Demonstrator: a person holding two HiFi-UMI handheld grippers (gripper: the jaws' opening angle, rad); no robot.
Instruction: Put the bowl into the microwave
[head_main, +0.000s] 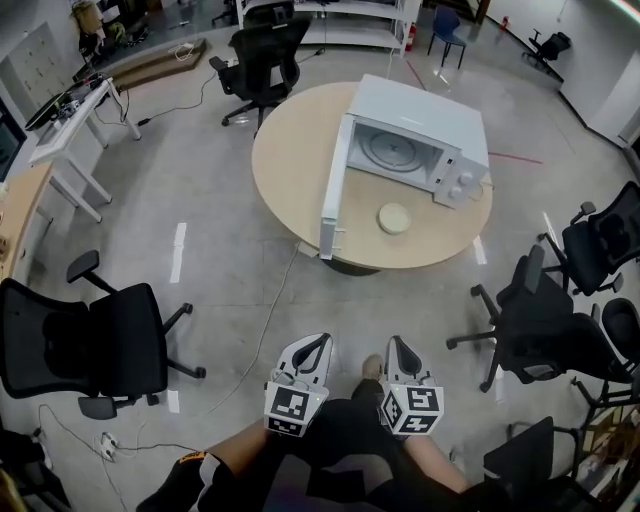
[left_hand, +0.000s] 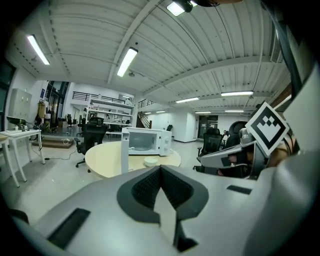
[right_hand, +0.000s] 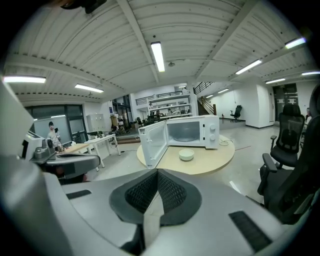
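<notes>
Head view: bowl (head_main: 394, 218) before the microwave (head_main: 415, 140), door (head_main: 333, 185) wide for loading; left gripper (head_main: 316, 346) and right gripper (head_main: 399, 347) closed, empty, well short of it.

Bowl (head_main: 394, 218) contents too small to tell, black chair (head_main: 120, 340) cut by left edge

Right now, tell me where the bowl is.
In the head view, the bowl sits on the round table, just in front of the open microwave, right of its swung-out door.
</notes>
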